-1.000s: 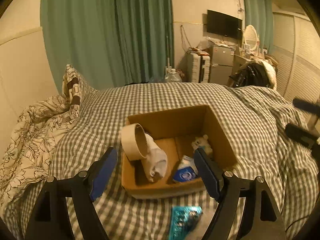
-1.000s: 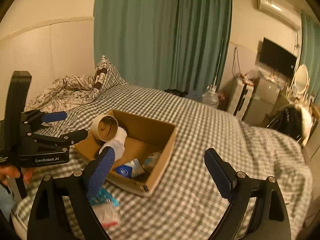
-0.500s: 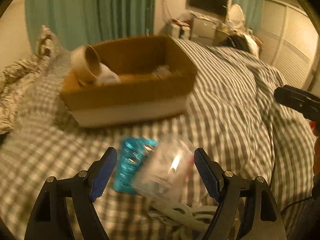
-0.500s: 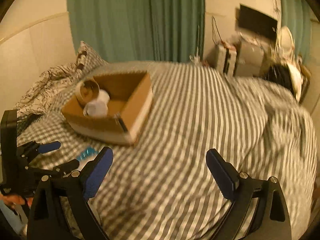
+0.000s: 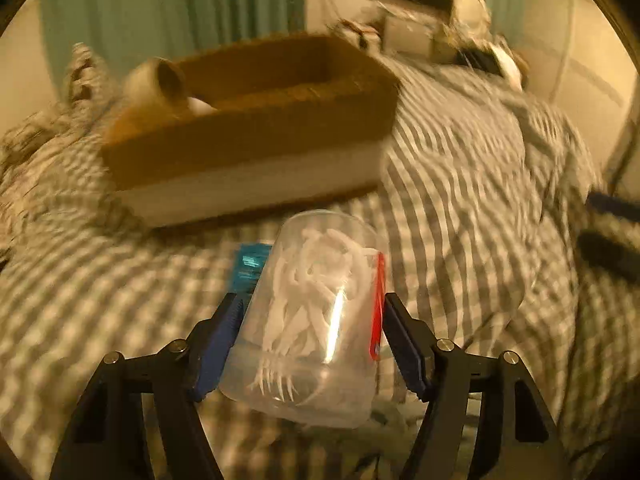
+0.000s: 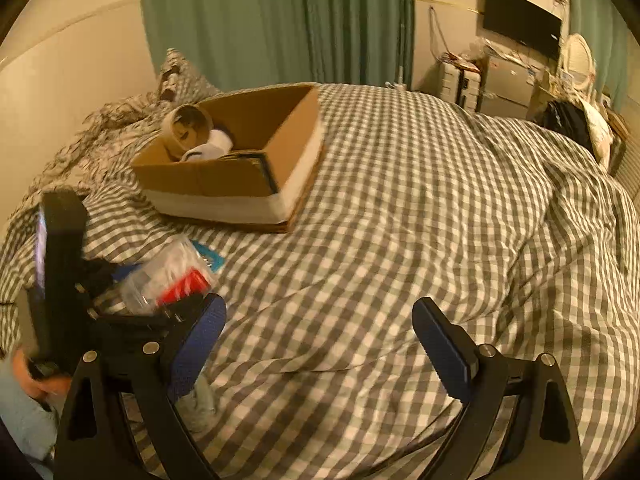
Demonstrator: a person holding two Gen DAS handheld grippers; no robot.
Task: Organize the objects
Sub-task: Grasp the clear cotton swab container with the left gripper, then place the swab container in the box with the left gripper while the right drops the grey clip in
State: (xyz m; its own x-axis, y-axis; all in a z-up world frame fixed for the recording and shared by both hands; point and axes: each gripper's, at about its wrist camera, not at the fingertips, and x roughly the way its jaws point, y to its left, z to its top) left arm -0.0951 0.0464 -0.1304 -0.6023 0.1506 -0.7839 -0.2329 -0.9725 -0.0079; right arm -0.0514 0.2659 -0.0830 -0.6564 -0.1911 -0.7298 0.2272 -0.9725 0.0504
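The clear jar (image 5: 316, 316) lies tilted between the blue pads (image 5: 218, 344) of the left gripper (image 5: 316, 336), which is clamped on its sides. Inside the jar is a loose heap of small white plastic picks, and a red strip runs down its right side. From the right wrist view the jar (image 6: 168, 276) shows just in front of the box (image 6: 240, 160), held by the left gripper (image 6: 120, 308) low over the checked quilt (image 6: 400, 240).

Just behind the jar, between it and the box, a blue packet (image 5: 250, 270) lies flat on the quilt; its corner (image 6: 210, 258) peeks out beside the jar in the right wrist view.

The cardboard box (image 5: 256, 132) sits on the quilt, open at the top, with a white band along the bottom of its walls. At the box's left end a cardboard tube (image 6: 186, 130) leans against the wall, its open mouth facing out, and a white bottle (image 6: 210, 146) lies against it. A dark flat thing lies at the box's near wall; what it is cannot be told.

The right gripper (image 6: 320, 340) hangs to the right of the box over bare quilt, jaws spread wide with nothing between them.

Beyond the box hang green curtains (image 6: 280, 20).
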